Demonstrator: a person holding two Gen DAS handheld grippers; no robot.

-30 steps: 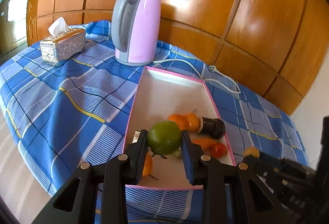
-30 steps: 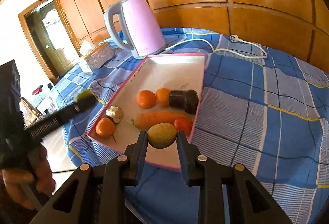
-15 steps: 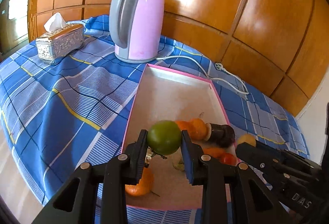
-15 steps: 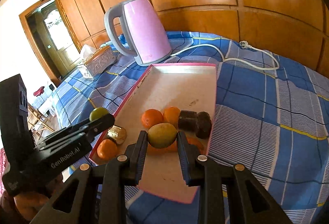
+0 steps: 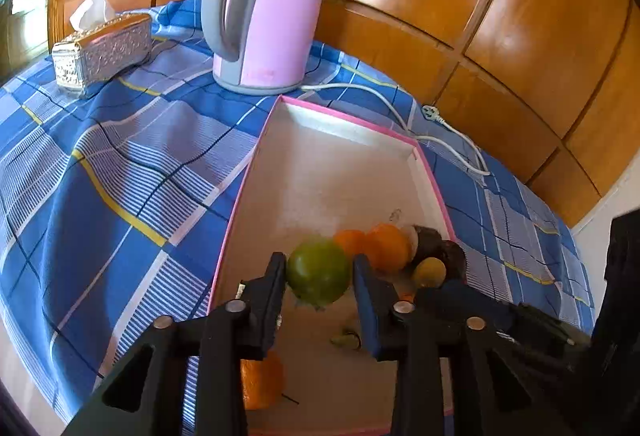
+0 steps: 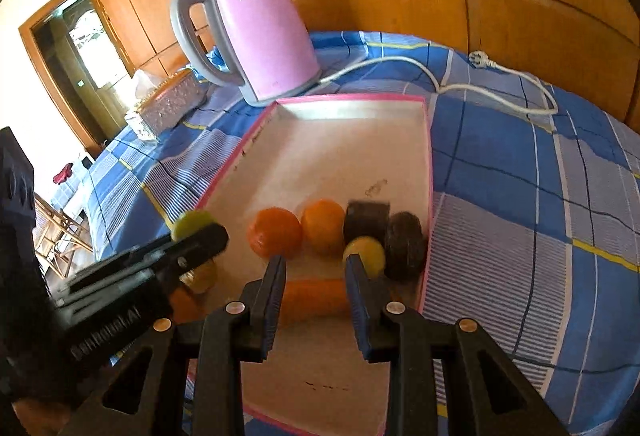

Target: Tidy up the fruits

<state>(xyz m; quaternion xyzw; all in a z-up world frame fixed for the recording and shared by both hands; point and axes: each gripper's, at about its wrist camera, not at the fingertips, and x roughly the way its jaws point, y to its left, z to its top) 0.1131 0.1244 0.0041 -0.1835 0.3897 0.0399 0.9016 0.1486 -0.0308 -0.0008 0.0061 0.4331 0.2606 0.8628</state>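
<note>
My left gripper (image 5: 319, 278) is shut on a green round fruit (image 5: 318, 272) and holds it above the near part of the pink-rimmed tray (image 5: 352, 124). My right gripper (image 6: 316, 276) is open and empty above the same tray (image 6: 429, 156). A yellow-green fruit (image 6: 365, 255) sits just beyond its right finger, next to two oranges (image 6: 300, 232) and two dark fruits (image 6: 404, 244). A carrot (image 6: 316, 296) lies between my right fingers, lower down. The left gripper with its green fruit (image 6: 192, 224) shows at the left of the right wrist view.
A pink kettle (image 5: 264, 8) stands behind the tray, its white cord (image 6: 500, 76) trailing right. A silver tissue box (image 5: 104, 52) is at the far left. Another orange (image 5: 260, 380) lies in the tray's near left corner. A blue checked cloth (image 5: 120, 176) covers the table.
My right gripper has opened and let go of the yellow-green fruit, which now rests in the tray by the dark fruits. Both grippers moved forward over the tray.
</note>
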